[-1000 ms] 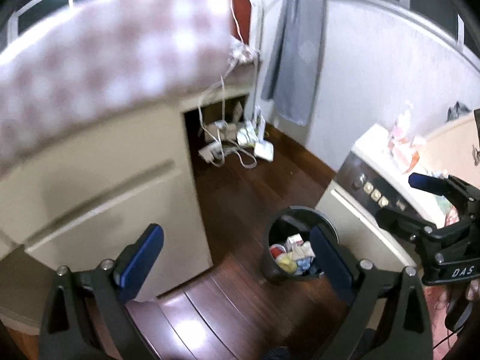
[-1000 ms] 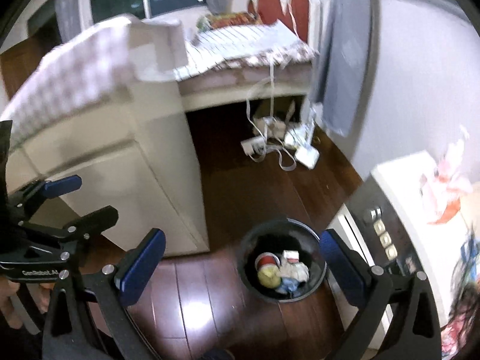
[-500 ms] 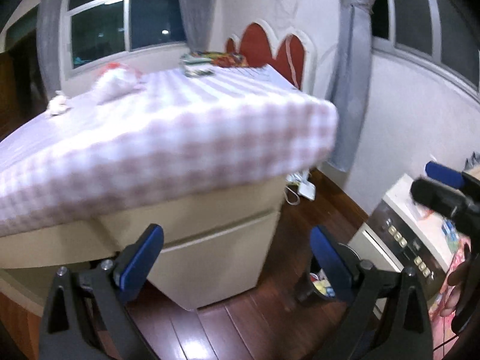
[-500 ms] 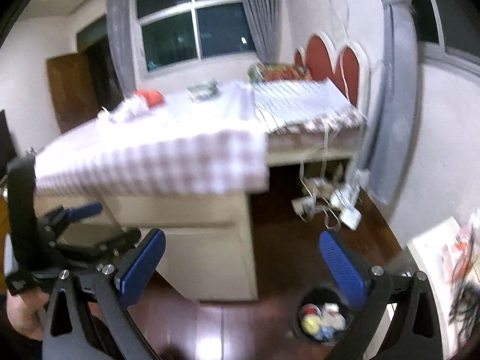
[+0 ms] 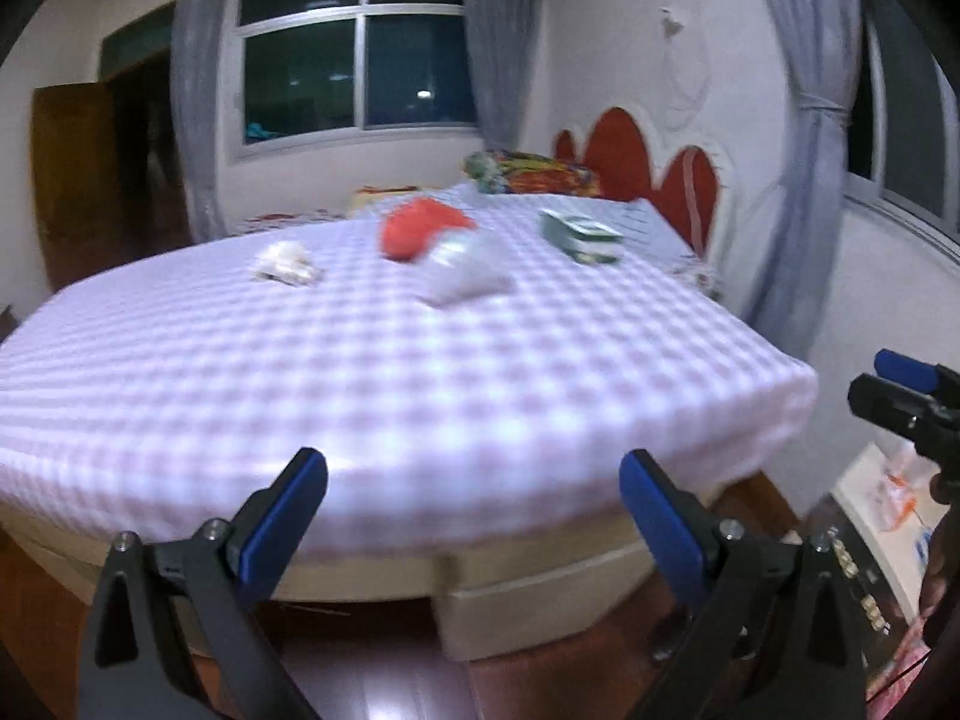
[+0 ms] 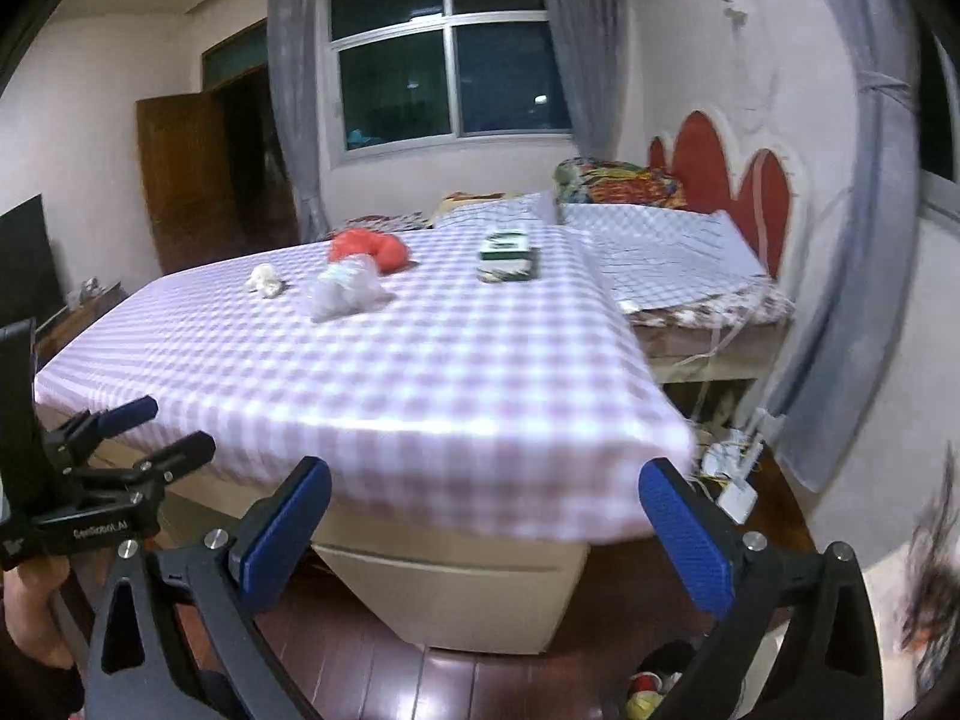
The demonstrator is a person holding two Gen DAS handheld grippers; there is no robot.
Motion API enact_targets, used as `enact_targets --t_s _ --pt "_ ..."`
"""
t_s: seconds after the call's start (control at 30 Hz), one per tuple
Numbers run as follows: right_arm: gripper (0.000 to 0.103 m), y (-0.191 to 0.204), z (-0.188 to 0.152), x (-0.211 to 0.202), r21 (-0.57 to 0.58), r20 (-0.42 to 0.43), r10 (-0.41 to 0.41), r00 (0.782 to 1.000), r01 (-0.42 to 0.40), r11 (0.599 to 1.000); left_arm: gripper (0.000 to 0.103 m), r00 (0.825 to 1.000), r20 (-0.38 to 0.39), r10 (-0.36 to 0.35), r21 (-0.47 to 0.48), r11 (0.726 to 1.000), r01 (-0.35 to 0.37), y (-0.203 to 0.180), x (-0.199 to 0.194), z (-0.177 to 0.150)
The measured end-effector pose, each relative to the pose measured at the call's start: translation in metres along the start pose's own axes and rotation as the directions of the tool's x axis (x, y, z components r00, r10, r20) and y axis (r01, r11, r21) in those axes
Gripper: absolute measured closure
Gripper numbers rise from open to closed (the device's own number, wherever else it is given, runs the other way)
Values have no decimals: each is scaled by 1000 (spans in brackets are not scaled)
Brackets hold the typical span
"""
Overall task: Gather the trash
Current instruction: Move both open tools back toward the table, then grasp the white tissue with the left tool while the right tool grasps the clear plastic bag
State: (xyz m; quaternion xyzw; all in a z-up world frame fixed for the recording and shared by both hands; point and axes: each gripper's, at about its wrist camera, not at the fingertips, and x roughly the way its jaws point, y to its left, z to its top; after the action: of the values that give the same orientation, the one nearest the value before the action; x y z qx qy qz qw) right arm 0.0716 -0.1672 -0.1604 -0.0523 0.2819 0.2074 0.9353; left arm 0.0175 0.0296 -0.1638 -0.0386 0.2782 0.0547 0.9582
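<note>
On the checked bed cover (image 5: 390,372) (image 6: 420,360) lie several pieces of trash: a red bag (image 5: 420,231) (image 6: 369,249), a clear crumpled plastic bag (image 5: 462,276) (image 6: 348,294), a white crumpled wad (image 5: 285,264) (image 6: 265,279) and a green-and-white carton (image 5: 582,234) (image 6: 507,255). My left gripper (image 5: 474,510) hangs open and empty before the bed's near edge. My right gripper (image 6: 486,516) is open and empty too, near the bed's corner. The black trash bin (image 6: 654,684) shows only at the right wrist view's bottom edge.
A drawer unit (image 6: 456,588) sits under the mattress. White power strips and cables (image 6: 732,474) lie on the dark wood floor (image 6: 420,684) beside a grey curtain (image 6: 840,300). A white appliance (image 5: 870,540) with clutter stands at right. A red headboard (image 5: 648,168) is behind.
Both grippers have tilted up from the floor and trash bin to face the bed top. The bin has dropped out of the left view and to the right view's bottom edge.
</note>
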Motion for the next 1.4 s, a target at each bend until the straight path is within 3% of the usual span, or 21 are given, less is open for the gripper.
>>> enact_targets --t_s 0.2,0.37,0.5,0.7,0.77,0.8,0.83,1.0,1.2,1.3,1.4 --pt "0 50 62 60 -38 -38 84 996 -86 996 4 997 0 77 -24 997 -77 57 14 33" --pt "0 94 106 138 -82 -139 86 986 -98 992 4 992 -6 122 -29 992 -123 96 40 62" --pt "0 115 118 198 -101 -225 64 972 -88 991 4 988 -48 144 -28 989 -146 114 68 74" --pt "2 120 128 246 -79 -278 70 958 -95 992 4 988 -80 132 -45 990 -136 123 95 88" --pt "15 121 129 258 -84 -308 68 949 -99 992 4 986 -98 134 -40 990 -139 125 107 96" --pt "38 121 128 261 -76 -319 86 944 -115 990 5 985 -109 132 -39 990 -137 126 114 100" --pt "52 120 130 265 -65 -326 109 939 -137 988 5 984 -120 131 -45 990 -137 129 121 104" --pt "55 103 150 264 -54 -261 72 963 -89 995 5 979 -153 134 -49 989 -142 137 155 123" --pt "55 81 159 278 -44 -267 33 963 -46 998 20 963 -235 134 -71 985 -154 149 208 141" --pt "55 78 160 279 -44 -268 38 963 -52 998 22 952 -265 152 -64 983 -175 151 223 146" --pt "55 75 159 274 -49 -263 51 963 -67 997 54 941 -314 127 -57 987 -153 151 235 146"
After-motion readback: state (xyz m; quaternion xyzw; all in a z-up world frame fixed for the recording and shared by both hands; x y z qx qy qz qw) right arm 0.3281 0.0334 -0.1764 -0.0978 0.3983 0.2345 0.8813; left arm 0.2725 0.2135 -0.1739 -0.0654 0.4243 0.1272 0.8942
